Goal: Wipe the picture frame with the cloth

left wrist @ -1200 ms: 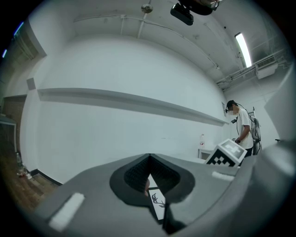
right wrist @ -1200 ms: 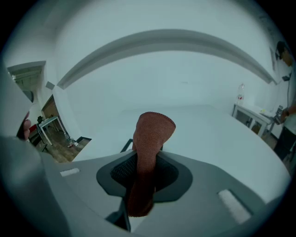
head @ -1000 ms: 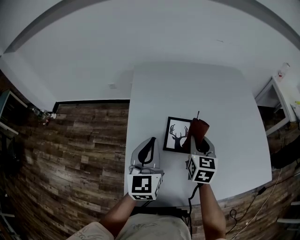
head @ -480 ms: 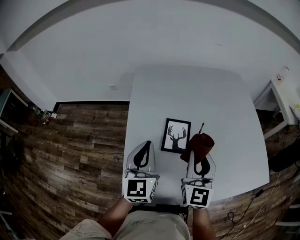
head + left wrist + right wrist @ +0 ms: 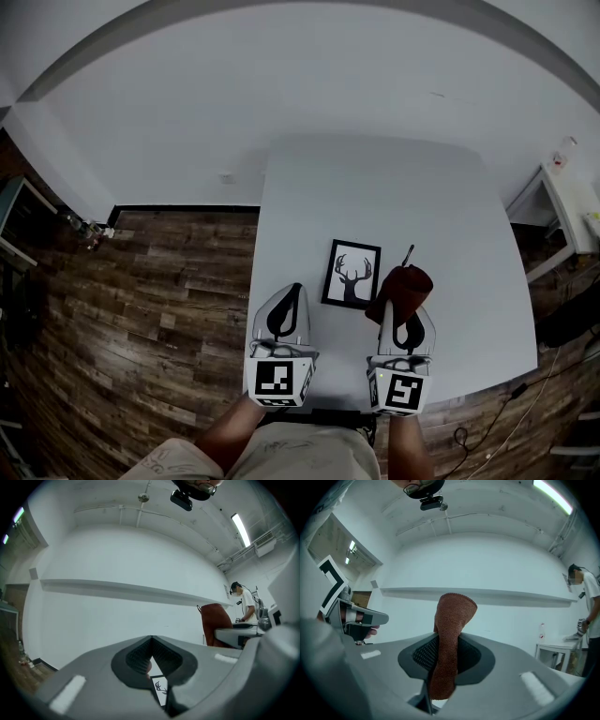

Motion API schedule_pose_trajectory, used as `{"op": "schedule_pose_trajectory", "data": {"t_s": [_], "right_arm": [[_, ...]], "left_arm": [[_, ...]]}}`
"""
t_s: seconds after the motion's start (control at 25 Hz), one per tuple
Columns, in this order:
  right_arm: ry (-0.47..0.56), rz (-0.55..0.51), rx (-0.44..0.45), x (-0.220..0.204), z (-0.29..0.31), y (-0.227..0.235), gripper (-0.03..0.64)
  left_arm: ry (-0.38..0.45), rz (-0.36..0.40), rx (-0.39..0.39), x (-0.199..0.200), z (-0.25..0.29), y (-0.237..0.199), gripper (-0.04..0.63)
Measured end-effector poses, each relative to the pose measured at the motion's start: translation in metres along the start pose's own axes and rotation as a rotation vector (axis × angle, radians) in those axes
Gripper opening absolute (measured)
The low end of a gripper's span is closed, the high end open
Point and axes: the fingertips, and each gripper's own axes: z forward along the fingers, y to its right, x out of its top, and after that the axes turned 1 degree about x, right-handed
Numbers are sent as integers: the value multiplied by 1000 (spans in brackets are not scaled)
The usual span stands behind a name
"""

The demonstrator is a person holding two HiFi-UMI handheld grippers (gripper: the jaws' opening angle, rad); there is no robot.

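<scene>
cloth (image 5: 403,284) pinched in the right tool (image 5: 404,307), picture frame (image 5: 352,274) flat on the tabletop (image 5: 394,187)
the right tool's jaws are clamped on the red-brown cloth, which stands up out of them just beside the frame's right edge. the black frame with its deer print lies near the front of the white tabletop. the left tool (image 5: 292,292) sits just left of it, jaws pressed together on nothing.

White table (image 5: 375,187) at centre, dark wood-plank floor (image 5: 141,309) at left, a small side table (image 5: 565,204) bearing a bottle (image 5: 562,148) at the right edge.
</scene>
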Motion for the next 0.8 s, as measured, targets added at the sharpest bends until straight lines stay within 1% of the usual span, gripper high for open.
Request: {"op": "schedule_pose_trajectory", "data": {"t_s": [0.8], "right_arm": [[-13,11,-4,-4,0,5,106]], "left_arm": [[0,9,-2,0,0,6,2]]}}
